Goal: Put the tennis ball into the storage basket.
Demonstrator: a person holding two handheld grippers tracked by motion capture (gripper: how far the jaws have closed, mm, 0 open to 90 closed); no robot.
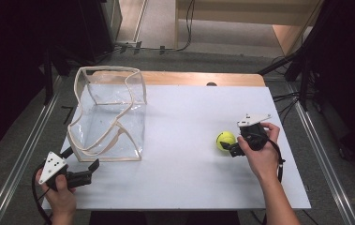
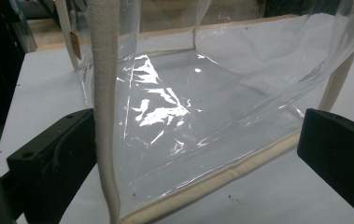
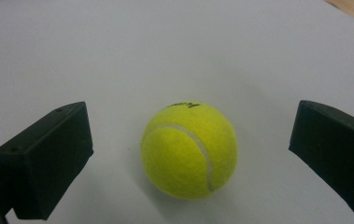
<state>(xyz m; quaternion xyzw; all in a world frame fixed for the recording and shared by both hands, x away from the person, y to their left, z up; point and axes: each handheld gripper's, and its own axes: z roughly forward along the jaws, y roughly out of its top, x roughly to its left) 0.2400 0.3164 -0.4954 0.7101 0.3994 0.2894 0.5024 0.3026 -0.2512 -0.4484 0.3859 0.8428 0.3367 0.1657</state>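
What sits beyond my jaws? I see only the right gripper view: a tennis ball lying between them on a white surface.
Observer: A clear bag with cream trim stands open at the table's far left.
Operator: Where is the other gripper?
Observer: The left gripper is at the bag's near corner, jaws open either side of a cream strap.
Operator: Does my gripper touch the tennis ball?
Observer: In the high view the right gripper sits right against the tennis ball; contact is unclear.
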